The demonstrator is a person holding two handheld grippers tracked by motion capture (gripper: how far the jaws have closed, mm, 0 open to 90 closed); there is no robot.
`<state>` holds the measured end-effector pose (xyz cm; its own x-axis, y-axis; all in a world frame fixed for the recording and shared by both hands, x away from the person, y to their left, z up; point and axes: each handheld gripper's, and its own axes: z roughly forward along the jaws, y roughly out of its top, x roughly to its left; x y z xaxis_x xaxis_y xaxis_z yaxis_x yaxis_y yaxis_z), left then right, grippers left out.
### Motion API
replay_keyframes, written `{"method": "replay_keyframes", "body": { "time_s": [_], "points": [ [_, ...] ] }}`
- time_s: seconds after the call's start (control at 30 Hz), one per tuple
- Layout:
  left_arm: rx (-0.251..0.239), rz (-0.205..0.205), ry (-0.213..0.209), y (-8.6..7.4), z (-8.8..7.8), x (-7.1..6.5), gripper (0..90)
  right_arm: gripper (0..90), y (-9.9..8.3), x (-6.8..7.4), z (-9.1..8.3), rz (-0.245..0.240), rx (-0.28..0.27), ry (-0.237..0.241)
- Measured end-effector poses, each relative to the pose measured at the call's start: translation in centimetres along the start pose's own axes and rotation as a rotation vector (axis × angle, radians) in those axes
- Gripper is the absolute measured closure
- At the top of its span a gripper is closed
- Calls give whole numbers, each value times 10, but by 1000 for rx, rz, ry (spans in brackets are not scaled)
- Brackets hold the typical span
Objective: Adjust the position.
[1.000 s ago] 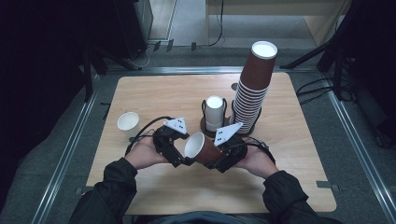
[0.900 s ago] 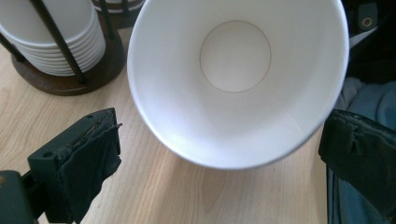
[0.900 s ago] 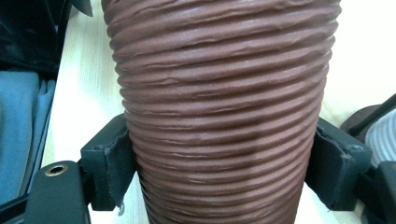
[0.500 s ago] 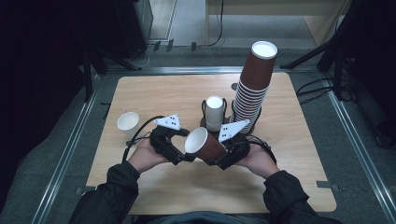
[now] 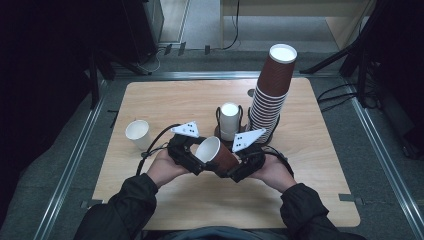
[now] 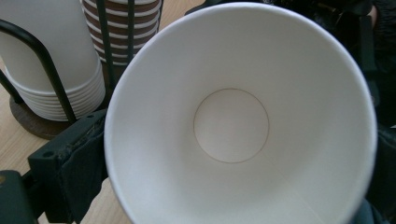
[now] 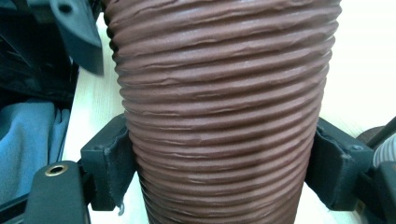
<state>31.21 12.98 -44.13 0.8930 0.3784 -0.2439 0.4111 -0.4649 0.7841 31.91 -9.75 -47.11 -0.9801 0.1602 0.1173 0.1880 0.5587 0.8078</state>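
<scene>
cup: brown ribbed paper cup (image 5: 216, 155) held off the table between both hands, near table front, lying tilted, long axis running left-right, mouth toward left gripper
right gripper (image 7: 224, 154): jaws clamped on the cup's corrugated wall, near the base end
left gripper (image 5: 187, 156): at the rim, pad (image 6: 79, 158) touching the outside; closure cannot tell
nearer hand: both on it
inside: smooth white, empty
behind: wire rack (image 5: 219, 116) with white cups, tall brown stack (image 5: 272, 90); lone white cup (image 5: 137, 134) well apart left

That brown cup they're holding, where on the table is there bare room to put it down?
Bare wood lies between the single white cup and the table far edge, and right of the brown cup stack. Around the rack it is crowded.
</scene>
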Motion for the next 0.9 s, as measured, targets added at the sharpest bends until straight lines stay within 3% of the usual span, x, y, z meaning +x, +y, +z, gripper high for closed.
{"method": "replay_keyframes", "body": {
  "time_s": [0.17,0.4,0.53,0.67,0.9],
  "points": [
    [-13,10,26,0,0,-2,28,200,0,0,0,2,-3,-2],
    [-13,12,25,1,-1,-3,59,201,0,0,0,-5,-5,-6],
    [-7,-12,8,1,-2,0,70,195,0,0,0,-6,-7,-11],
    [1,-14,-6,3,-5,2,87,184,1,-1,-1,24,-7,1],
    [20,-4,12,3,-8,2,97,138,1,-2,-4,41,-9,12]
  ]
}}
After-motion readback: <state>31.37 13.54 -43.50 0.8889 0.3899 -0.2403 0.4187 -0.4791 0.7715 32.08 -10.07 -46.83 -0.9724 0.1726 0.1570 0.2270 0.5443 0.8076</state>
